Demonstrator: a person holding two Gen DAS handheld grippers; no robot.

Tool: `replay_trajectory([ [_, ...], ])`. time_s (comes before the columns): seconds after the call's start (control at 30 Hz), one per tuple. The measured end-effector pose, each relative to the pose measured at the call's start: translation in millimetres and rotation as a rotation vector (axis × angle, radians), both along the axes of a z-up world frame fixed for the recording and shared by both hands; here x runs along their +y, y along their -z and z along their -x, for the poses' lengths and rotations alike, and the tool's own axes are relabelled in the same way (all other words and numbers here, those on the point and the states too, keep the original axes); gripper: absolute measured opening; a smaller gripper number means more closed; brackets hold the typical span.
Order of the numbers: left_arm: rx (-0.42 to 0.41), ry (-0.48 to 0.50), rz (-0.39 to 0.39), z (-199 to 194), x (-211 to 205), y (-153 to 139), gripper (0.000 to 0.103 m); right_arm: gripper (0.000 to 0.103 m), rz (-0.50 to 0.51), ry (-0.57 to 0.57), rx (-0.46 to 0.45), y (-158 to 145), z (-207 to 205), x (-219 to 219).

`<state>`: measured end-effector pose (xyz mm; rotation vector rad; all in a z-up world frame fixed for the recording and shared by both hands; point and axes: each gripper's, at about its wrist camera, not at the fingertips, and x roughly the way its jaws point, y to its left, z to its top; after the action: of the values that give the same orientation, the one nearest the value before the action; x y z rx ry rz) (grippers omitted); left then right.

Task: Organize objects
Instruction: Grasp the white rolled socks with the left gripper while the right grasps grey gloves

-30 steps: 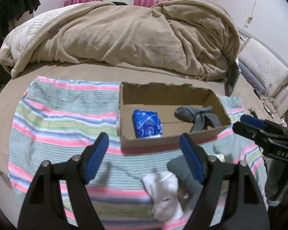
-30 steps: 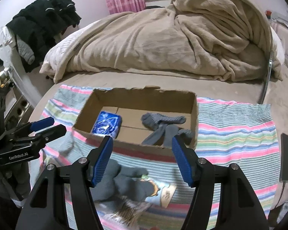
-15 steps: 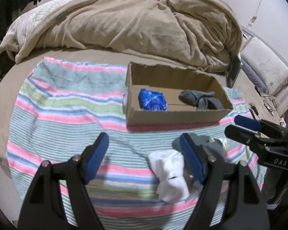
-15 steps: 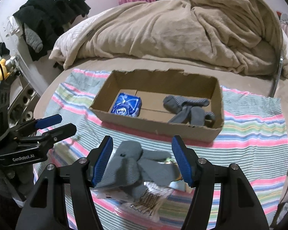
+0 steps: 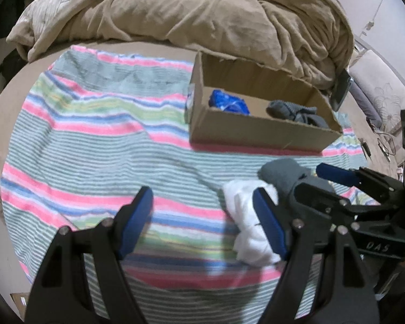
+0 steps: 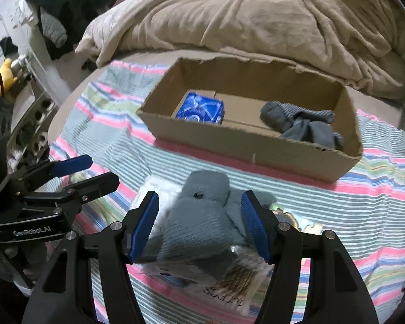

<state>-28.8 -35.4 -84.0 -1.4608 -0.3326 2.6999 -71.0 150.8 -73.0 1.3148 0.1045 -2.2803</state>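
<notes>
1. We work over a striped towel (image 5: 100, 145) spread on a bed, a tan comforter (image 6: 256, 19) heaped beyond our claws.
2. Our left gripper (image 5: 202, 218) gapes wide, empty, a white sock (image 5: 245, 216) by its right finger. Our right gripper (image 6: 199, 224) spreads wide around a grey sock bundle (image 6: 202, 216), not clamping.
3. Ahead, one cardboard box (image 6: 251, 140) holds one blue packet (image 6: 199, 109) and one grey sock pair (image 6: 302, 124).

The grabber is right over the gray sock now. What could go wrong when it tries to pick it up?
The right hand-held gripper is open around the gray sock, which lies on a packet and against the white sock. It might pinch those too and drag them along. The left hand-held gripper is close, so the two could bump. A floppy sock might also snag on the cardboard box wall.
</notes>
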Motion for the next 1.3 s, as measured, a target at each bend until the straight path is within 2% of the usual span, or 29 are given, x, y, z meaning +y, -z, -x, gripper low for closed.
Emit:
replay_trajectory([
  [0.1, -0.011, 0.003, 0.001, 0, 2, 4, 0.078, 0.065, -0.015, -0.005, -0.009, 8, 0, -1],
  [0.2, -0.016, 0.013, 0.001, 1, 7, 5, 0.078, 0.053, -0.032, -0.017, -0.013, 15, -2, 1],
  [0.3, -0.025, 0.031, -0.003, 4, 16, 8, 0.078, 0.049, -0.023, -0.023, -0.009, 16, -4, 5],
  [0.53, -0.057, 0.079, -0.002, 8, 42, 20, 0.078, 0.046, 0.035, 0.003, -0.005, 9, -4, 24],
  [0.77, -0.083, 0.093, 0.003, 10, 51, 34, 0.076, 0.046, 0.059, 0.010, 0.006, 3, -6, 36],
  [0.87, -0.081, 0.095, 0.007, 11, 51, 35, 0.070, 0.046, 0.072, 0.023, 0.011, 0, -5, 43],
  [0.93, -0.079, 0.101, 0.002, 10, 52, 35, 0.058, 0.046, 0.078, 0.032, 0.018, -3, -5, 47],
  [1.3, -0.011, 0.094, 0.007, 4, 52, 23, 0.043, 0.046, 0.089, 0.050, 0.050, -19, -9, 57],
])
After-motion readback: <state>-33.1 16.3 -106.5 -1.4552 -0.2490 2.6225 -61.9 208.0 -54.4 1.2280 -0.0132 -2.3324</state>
